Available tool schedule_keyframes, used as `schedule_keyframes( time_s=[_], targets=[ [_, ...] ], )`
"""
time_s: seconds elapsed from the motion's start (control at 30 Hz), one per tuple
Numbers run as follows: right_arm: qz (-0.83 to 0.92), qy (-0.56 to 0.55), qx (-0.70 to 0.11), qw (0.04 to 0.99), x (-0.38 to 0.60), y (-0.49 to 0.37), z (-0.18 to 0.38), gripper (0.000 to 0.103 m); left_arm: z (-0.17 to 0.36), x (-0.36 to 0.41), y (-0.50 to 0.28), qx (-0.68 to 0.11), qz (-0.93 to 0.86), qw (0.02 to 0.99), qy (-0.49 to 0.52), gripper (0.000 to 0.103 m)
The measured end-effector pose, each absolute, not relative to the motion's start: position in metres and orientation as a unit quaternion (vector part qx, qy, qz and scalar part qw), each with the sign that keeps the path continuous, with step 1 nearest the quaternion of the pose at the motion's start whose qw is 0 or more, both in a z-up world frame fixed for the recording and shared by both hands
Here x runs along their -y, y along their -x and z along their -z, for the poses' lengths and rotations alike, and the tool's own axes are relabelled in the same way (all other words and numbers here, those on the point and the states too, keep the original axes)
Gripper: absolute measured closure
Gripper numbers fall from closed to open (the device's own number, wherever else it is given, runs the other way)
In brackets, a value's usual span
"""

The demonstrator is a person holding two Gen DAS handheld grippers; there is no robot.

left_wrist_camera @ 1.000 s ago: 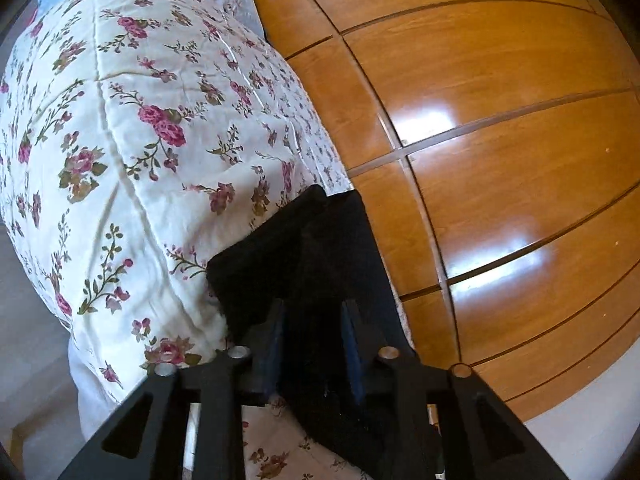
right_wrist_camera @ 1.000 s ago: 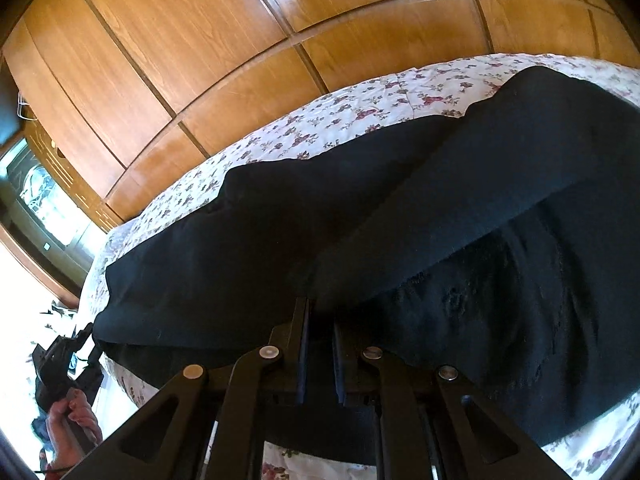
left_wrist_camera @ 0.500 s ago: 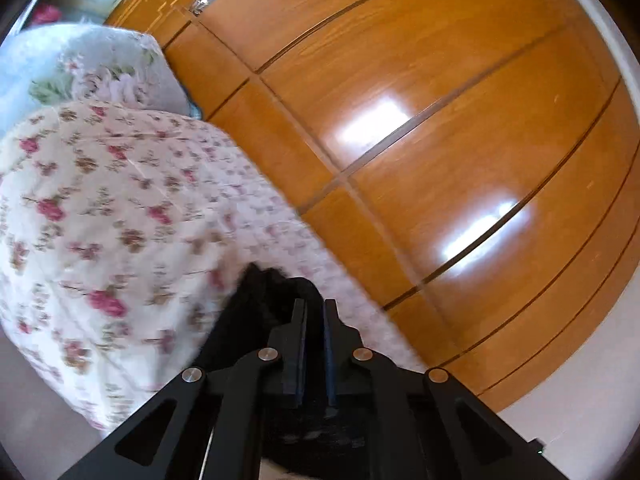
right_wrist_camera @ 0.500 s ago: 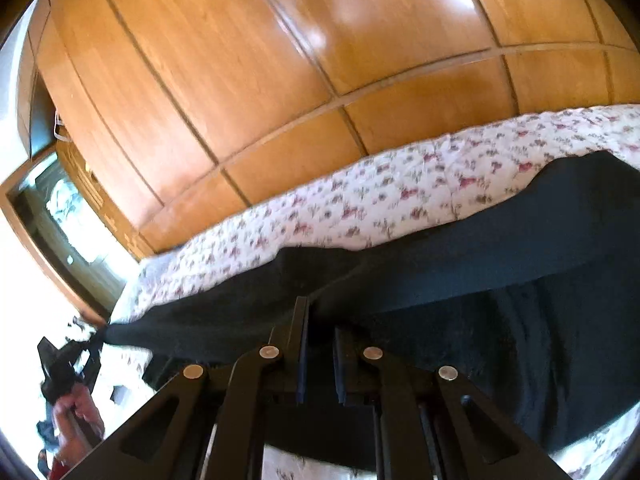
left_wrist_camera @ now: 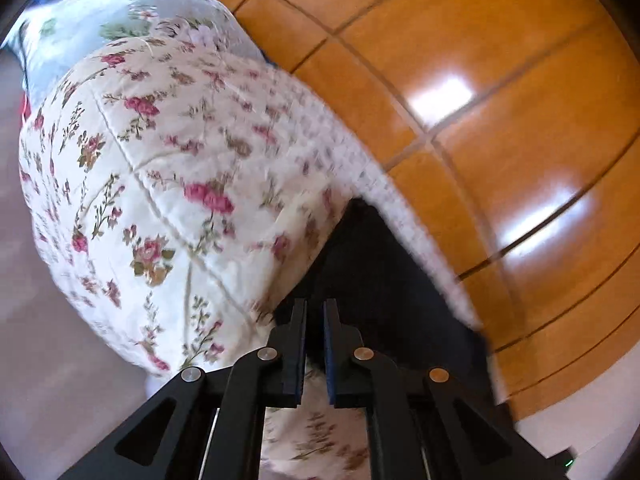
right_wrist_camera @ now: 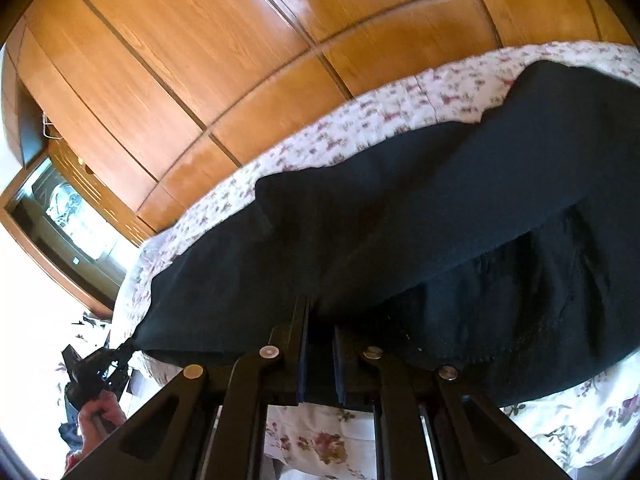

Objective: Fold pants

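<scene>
Change: since half a second earlier, I had swung the left gripper [left_wrist_camera: 315, 312] so more quilt [left_wrist_camera: 168, 184] filled its view, and the pants [left_wrist_camera: 384, 276] showed ahead of the fingers; on the right view, the pants [right_wrist_camera: 420, 220] lay lower and wider across the quilt [right_wrist_camera: 452, 92].
Left gripper: jaws narrow, a thin gap between the pads; black cloth sat at the tips. I could not tell whether cloth was pinched there.
Right gripper [right_wrist_camera: 320, 316]: jaws narrow, closed on a fold of the pants' near edge; dark cloth filled the gap between the pads.
Pants: black, spread lengthwise over the quilt, one layer folded over another with a diagonal edge running across the right view. The far end reached the left gripper [right_wrist_camera: 100, 368], seen small at lower left of the right view, held by a hand [right_wrist_camera: 100, 412].
Quilt: white with pink roses, quilted seams, blurred along the edge nearest the wardrobe.
Wardrobe [left_wrist_camera: 500, 100]: glossy wood panels with dark grooves, just beside the bed, bright window glare on the panels.
Pillow [left_wrist_camera: 132, 28]: pale floral, at the far end of the bed in the left view.
</scene>
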State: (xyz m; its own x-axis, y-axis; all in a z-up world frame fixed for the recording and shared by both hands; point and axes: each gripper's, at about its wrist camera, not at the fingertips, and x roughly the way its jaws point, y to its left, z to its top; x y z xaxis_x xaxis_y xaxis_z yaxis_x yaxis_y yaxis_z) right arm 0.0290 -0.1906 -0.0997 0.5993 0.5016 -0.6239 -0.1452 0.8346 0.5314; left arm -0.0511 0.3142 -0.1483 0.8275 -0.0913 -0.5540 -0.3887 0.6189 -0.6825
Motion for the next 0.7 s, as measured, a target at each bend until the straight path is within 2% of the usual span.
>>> schedule_keyframes(
  time_s=[0.03,0.13,0.2,0.27,0.33,0.5,0.7],
  targets=[
    [-0.185,-0.212,-0.415,0.865,0.188,-0.030,0.104,0.092,0.151,-0.313,0.052,-0.282,-0.090,0.852,0.432,0.095],
    [-0.185,-0.232,-0.426,0.855,0.192,-0.033,0.119,0.089,0.149,-0.311,0.064,-0.268,-0.122,0.848,0.440,0.081],
    [-0.189,-0.253,-0.422,0.850,0.197,-0.034,0.118,0.085,0.142,-0.306,0.078,-0.252,-0.142,0.853,0.434,0.080],
    [-0.193,-0.266,-0.414,0.849,0.204,-0.032,0.113,0.069,0.131,-0.299,0.090,-0.227,-0.156,0.861,0.427,0.078],
    [-0.185,-0.269,-0.395,0.858,0.214,-0.029,0.107,0.062,0.121,-0.288,0.094,-0.208,-0.151,0.869,0.423,0.077],
    [-0.138,-0.311,-0.367,0.866,0.260,-0.032,0.103,0.062,0.101,-0.244,0.078,-0.203,-0.077,0.880,0.422,0.074],
    [-0.049,-0.392,-0.344,0.852,0.349,-0.054,0.113,0.062,0.106,-0.152,0.040,-0.265,0.065,0.862,0.427,0.071]
  ],
)
